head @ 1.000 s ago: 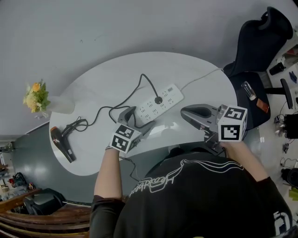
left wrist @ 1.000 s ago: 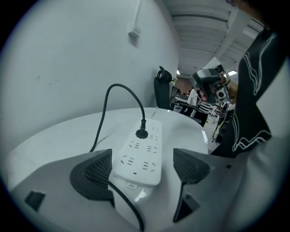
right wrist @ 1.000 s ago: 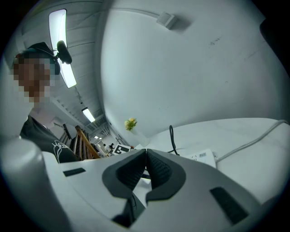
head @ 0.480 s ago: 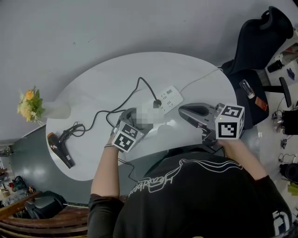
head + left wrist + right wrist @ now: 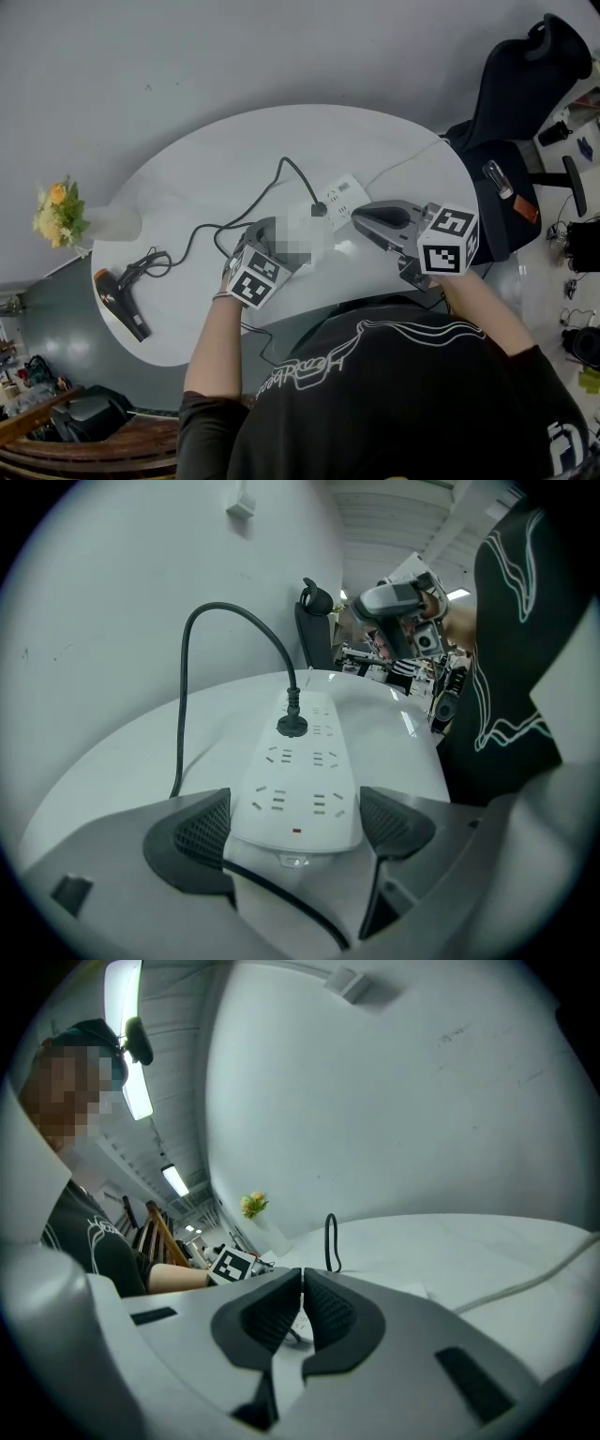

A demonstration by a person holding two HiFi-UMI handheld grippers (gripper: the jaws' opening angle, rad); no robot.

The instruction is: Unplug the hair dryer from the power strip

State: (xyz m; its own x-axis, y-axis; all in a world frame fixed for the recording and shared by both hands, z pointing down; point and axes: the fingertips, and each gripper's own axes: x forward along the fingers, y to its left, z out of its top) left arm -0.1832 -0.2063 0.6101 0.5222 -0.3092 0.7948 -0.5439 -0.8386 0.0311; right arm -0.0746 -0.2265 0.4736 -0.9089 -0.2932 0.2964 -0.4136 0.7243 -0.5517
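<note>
- Left gripper [image 5: 295, 832] clamped on near end of white plastic power strip [image 5: 309, 761]; right gripper [image 5: 302, 1309] jaws together, at strip's 3 o'clock.
- Black plug [image 5: 292, 726] seated in strip.
- Hair dryer [image 5: 120, 298] at glossy oval table's [image 5: 187, 178] 8 o'clock edge.

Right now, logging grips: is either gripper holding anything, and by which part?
The left gripper clamps the power strip by its near end; the right gripper is shut on nothing.

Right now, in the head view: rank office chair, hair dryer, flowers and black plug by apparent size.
1. office chair: largest by far.
2-3. hair dryer and flowers: these look about alike, so I won't rank them.
4. black plug: smallest.
</note>
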